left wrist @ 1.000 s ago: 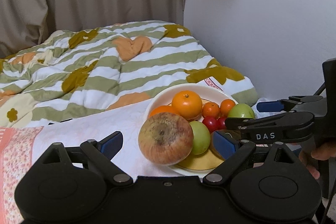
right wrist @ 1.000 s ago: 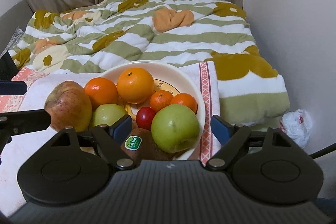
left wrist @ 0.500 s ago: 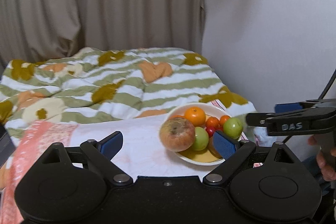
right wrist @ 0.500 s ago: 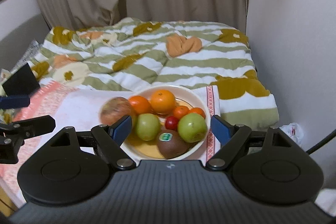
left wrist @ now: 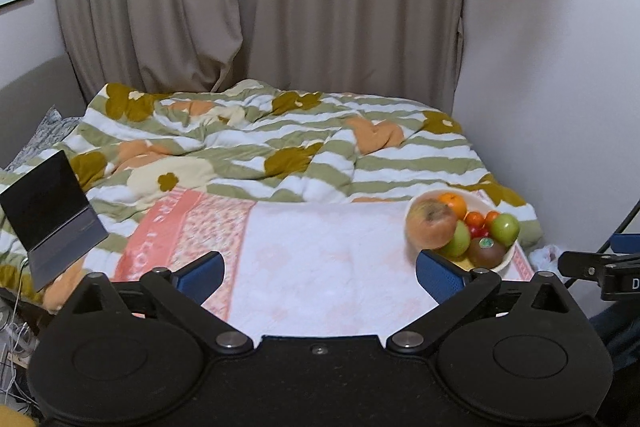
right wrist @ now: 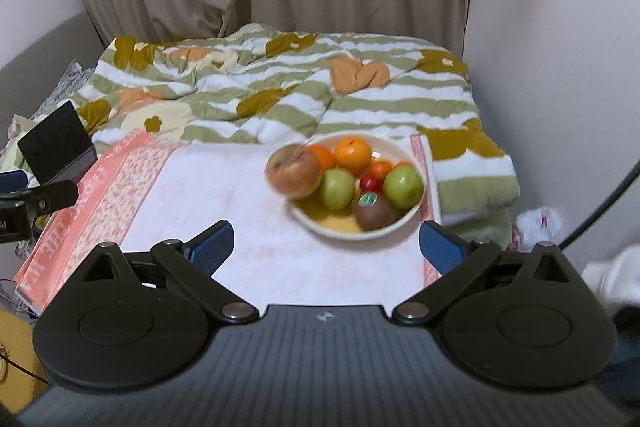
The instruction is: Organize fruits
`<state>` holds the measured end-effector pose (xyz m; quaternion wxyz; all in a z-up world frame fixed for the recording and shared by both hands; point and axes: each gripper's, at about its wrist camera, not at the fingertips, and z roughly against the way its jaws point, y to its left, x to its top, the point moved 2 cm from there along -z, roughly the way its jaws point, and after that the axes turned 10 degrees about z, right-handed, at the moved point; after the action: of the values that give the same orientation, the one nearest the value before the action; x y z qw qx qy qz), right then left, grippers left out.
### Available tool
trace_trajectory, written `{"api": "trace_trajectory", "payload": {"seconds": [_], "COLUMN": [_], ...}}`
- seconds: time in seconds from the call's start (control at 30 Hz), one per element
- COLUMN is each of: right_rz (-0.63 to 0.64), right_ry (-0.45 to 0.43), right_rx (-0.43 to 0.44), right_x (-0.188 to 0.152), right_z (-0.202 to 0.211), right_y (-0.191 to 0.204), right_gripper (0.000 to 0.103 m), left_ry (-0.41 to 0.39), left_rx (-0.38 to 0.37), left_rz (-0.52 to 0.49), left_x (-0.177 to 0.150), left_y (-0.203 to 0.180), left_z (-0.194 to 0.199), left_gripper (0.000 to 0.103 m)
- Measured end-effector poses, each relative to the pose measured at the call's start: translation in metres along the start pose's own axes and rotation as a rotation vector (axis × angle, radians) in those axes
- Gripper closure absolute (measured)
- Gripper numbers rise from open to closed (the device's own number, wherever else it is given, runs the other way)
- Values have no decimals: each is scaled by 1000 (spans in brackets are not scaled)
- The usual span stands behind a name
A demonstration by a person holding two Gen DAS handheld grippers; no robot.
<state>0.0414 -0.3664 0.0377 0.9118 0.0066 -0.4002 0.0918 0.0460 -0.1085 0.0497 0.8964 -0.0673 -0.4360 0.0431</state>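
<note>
A cream bowl [right wrist: 397, 143] sits on a white and pink towel [right wrist: 248, 211] on the bed. It holds a big reddish apple [right wrist: 294, 171], an orange [right wrist: 352, 151], two green apples [right wrist: 337, 189], a kiwi with a sticker [right wrist: 376, 211], small mandarins and a red tomato. My right gripper [right wrist: 325, 246] hangs back from the bowl, jaws opening, nothing between them. In the left wrist view the bowl [left wrist: 507, 259] lies far right, beyond my left gripper [left wrist: 320, 275], whose jaws are also opening with nothing between them.
A striped flowered quilt [left wrist: 280, 147] covers the bed behind the towel. A black open laptop [left wrist: 52, 211] stands at the left edge. The wall runs close on the right, with a white plastic bag [right wrist: 538, 223] on the floor. Curtains hang behind.
Both grippers have drawn back and up from the bowl, which now looks small and farther off. Their jaws stand a little wider. The laptop has come into view.
</note>
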Motion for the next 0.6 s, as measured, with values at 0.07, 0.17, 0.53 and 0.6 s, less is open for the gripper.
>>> {"api": "trace_trajectory", "payload": {"seconds": [0.07,0.17,0.53,0.6], "right_rz": [0,-11,-60,-60], "right_ry": [0,1,14,13], "right_rx": [-21,-46,-86,-88], "right_x": [-6,-12,-20,-21], "right_z": [5,10,12,12], "right_y": [13,27,51,53], "right_gripper": [0,0,0,0], "left_ry": [-1,-1,-18,-23], "left_rx": [5,13,-14,-16], "left_rz": [-9,-27,-54,-56], "left_x": [-4,-7,-14,-14], "left_y": [12,24,48,49], "left_z": [4,6,15,16], "left_gripper": [0,0,0,0]}}
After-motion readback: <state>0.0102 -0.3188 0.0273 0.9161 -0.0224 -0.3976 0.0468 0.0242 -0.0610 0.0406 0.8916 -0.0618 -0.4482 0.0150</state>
